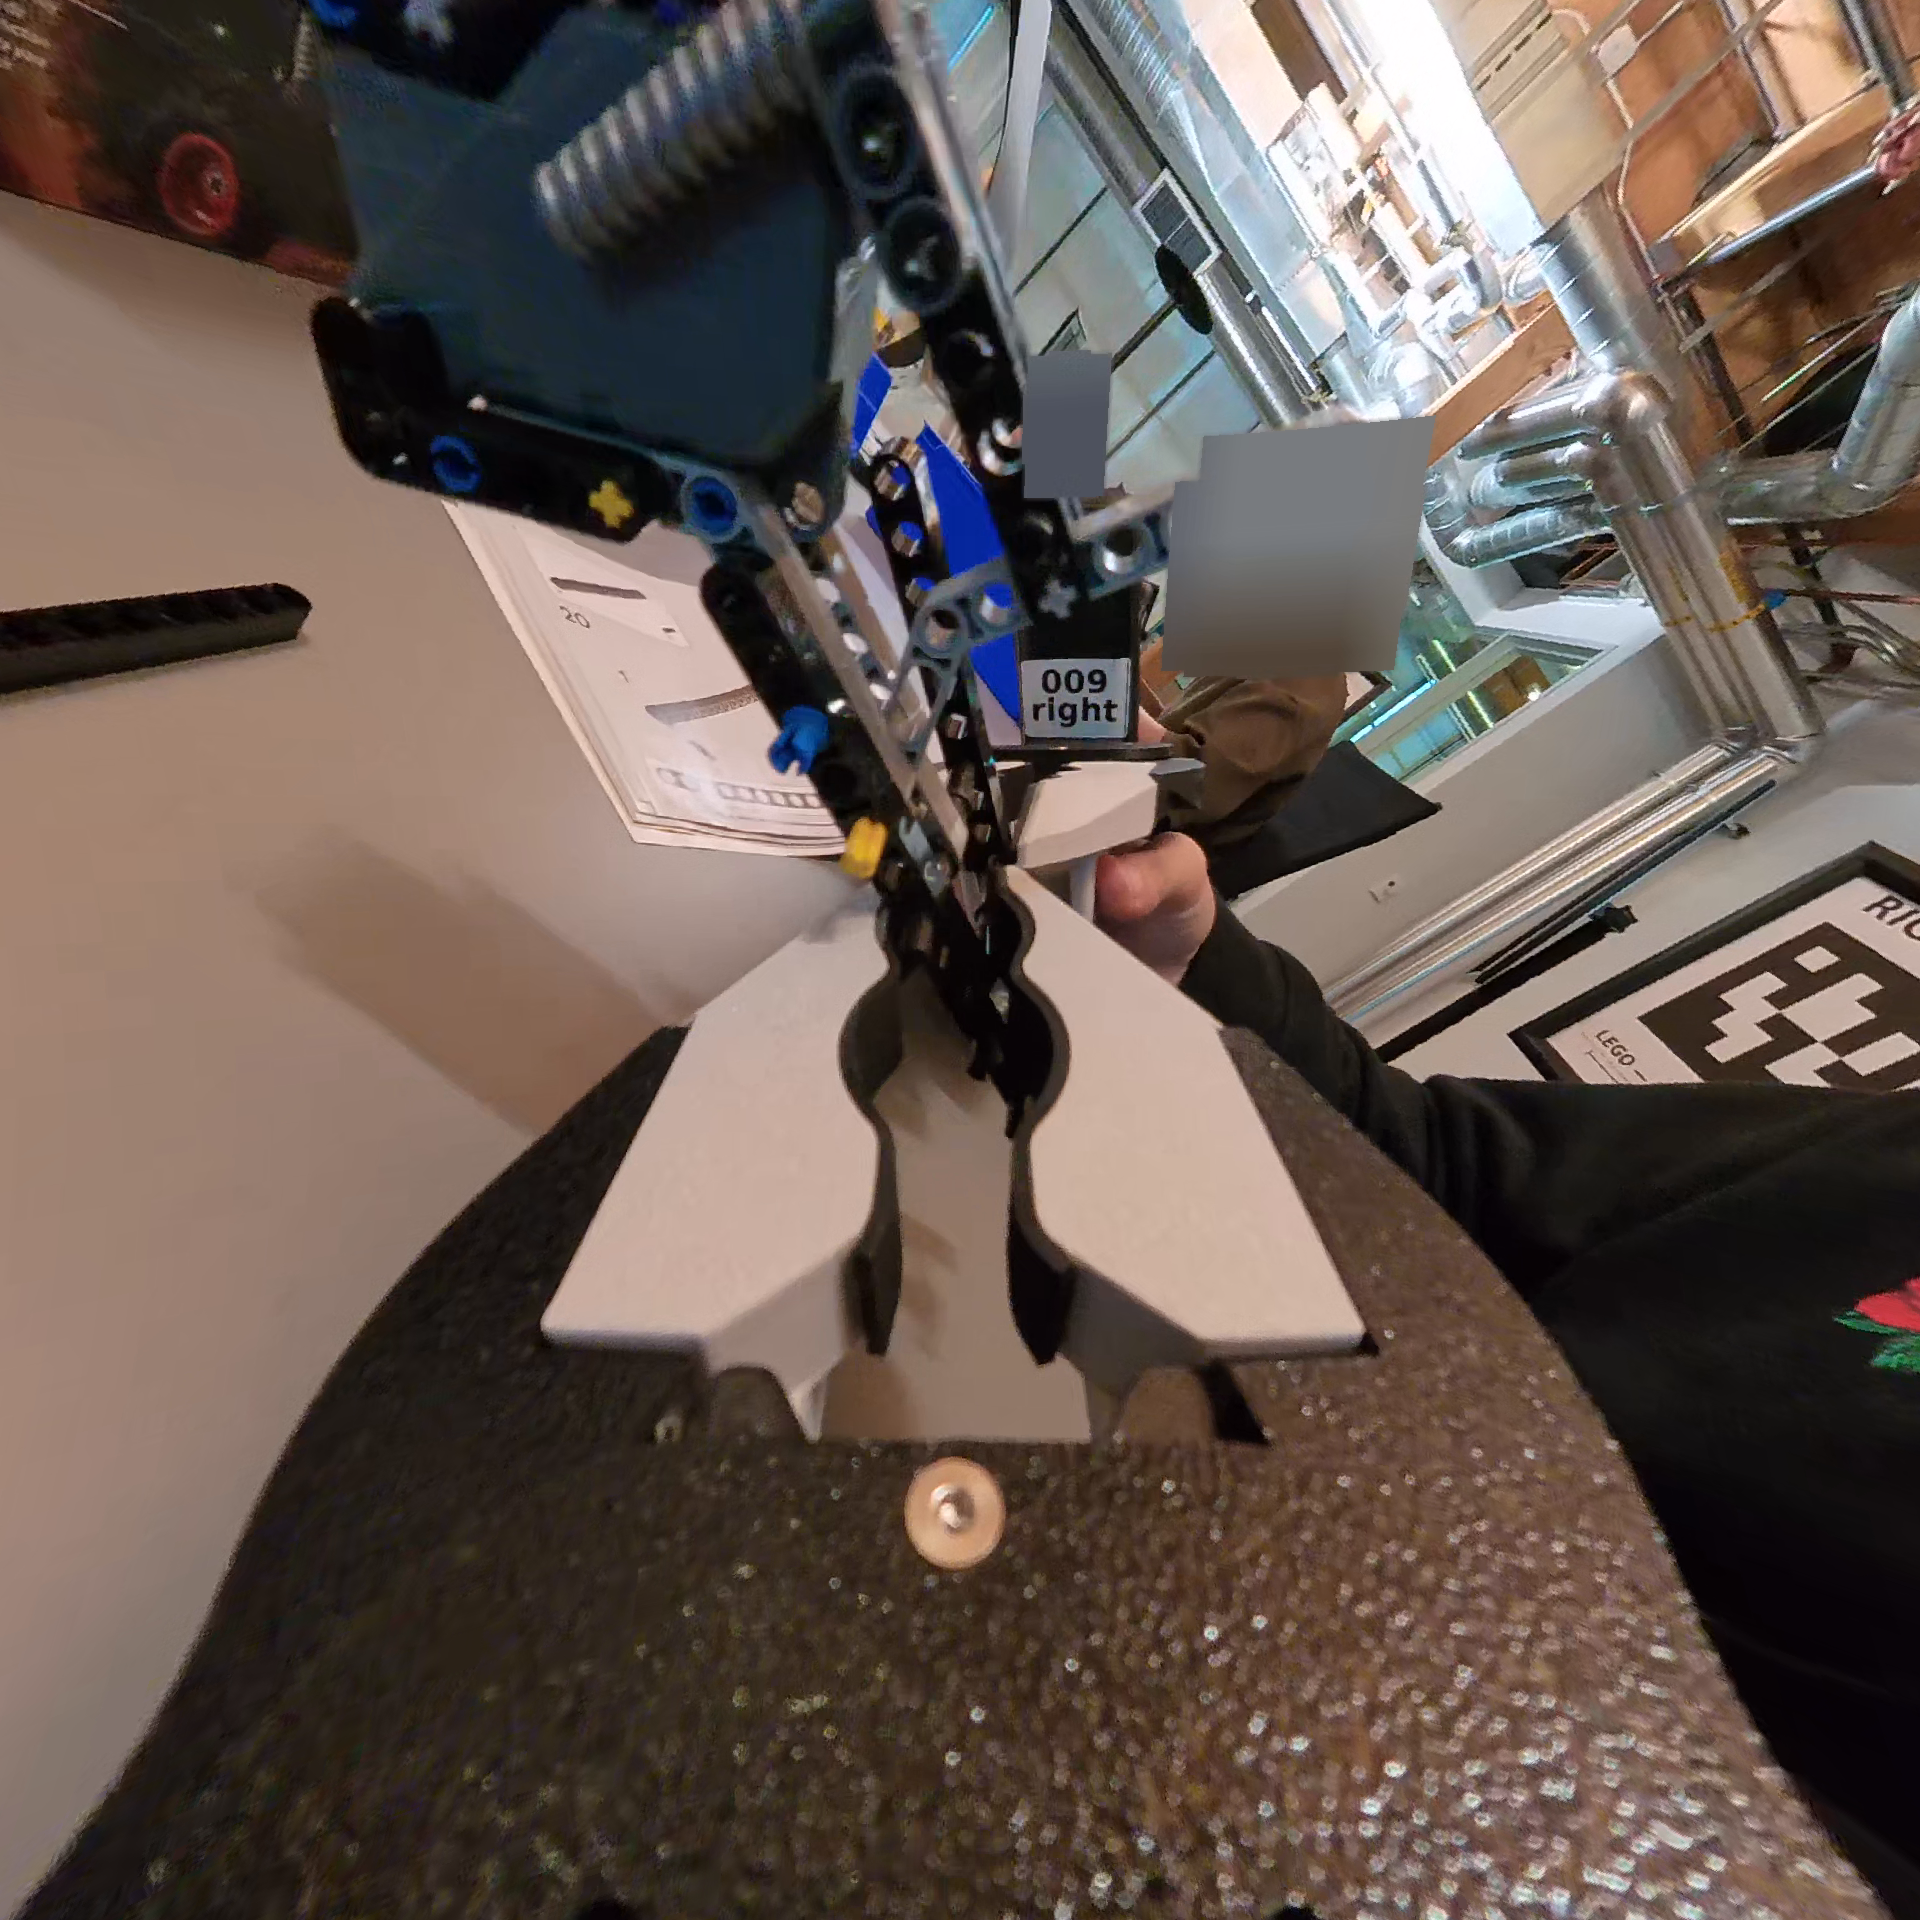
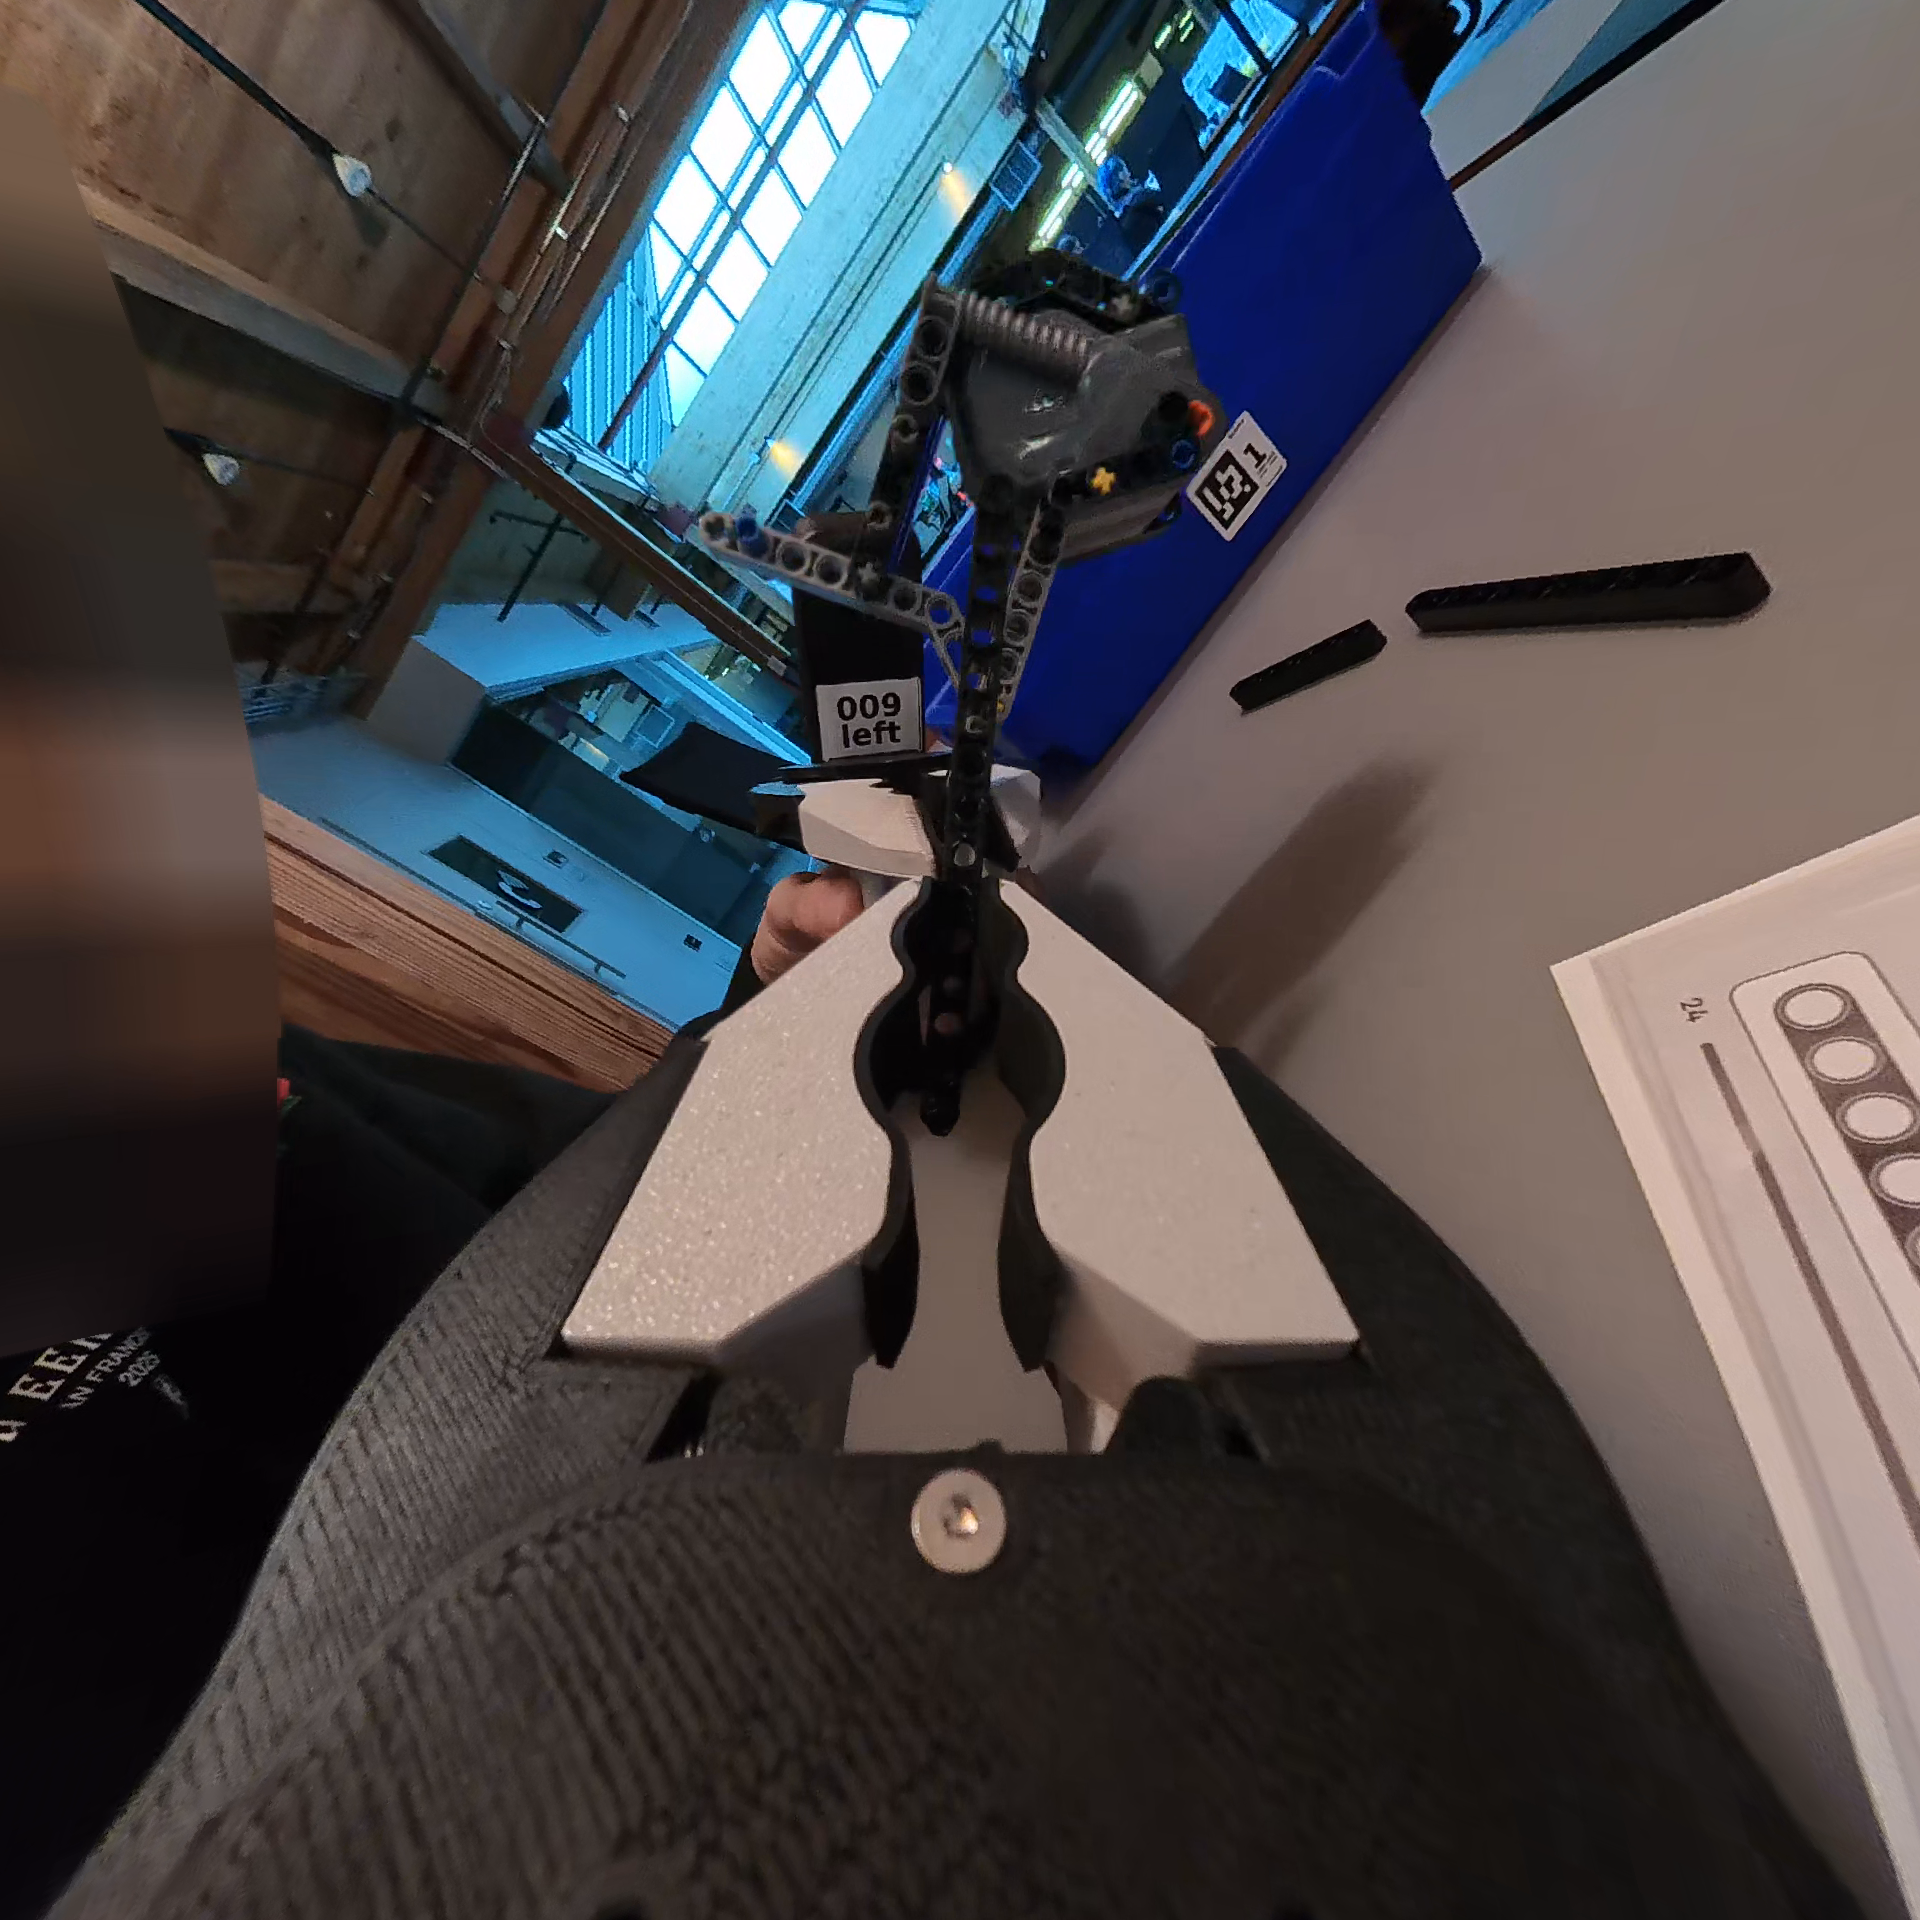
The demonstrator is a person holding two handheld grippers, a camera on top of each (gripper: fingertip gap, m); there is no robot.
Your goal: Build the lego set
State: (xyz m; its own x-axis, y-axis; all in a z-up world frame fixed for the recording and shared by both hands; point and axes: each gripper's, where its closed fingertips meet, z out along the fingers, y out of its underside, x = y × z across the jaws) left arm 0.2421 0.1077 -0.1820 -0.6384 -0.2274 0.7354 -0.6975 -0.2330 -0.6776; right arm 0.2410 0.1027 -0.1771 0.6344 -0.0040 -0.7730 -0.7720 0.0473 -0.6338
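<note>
A half-built lego model of black and grey beams, a dark motor block, a ribbed grey part and blue and yellow pins is held up off the table. My left gripper is shut on the model's black beam end. My right gripper is shut on a long black beam of the same model. Each gripper shows in the other's view just beyond the model: the right gripper with a hand behind it, the left gripper likewise.
An open instruction booklet lies on the grey table, also at the right edge of the right wrist view. Loose black beams lie on the table. A blue bin and the set's box stand behind. My two grippers' fingertips are within a few centimetres of each other.
</note>
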